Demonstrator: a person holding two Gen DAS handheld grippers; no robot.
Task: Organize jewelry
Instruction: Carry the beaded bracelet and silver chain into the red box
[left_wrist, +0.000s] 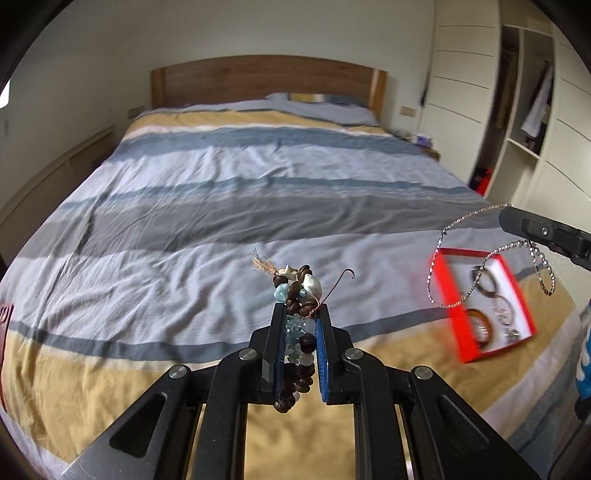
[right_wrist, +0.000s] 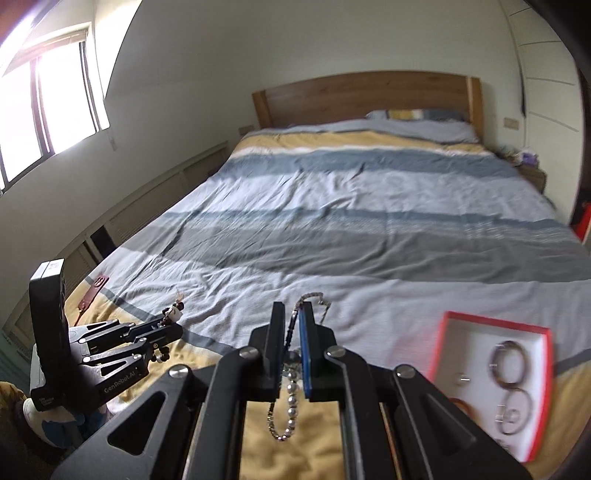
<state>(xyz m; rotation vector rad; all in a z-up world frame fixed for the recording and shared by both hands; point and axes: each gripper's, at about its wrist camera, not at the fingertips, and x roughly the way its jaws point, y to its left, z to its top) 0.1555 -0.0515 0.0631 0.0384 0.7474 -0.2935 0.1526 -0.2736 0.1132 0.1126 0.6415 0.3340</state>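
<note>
My left gripper is shut on a bunched beaded necklace of brown, pale blue and white beads, held above the bed; it also shows in the right wrist view. My right gripper is shut on a silver chain with pearls that hangs down between the fingers; in the left wrist view the chain dangles over the box. A red box with a white inside lies on the bed at the right and holds several bracelets.
A striped blue, grey and yellow bedspread covers the bed. A wooden headboard stands at the far end. A wardrobe is on the right, a window on the left. A dark red tag lies near the bed's left edge.
</note>
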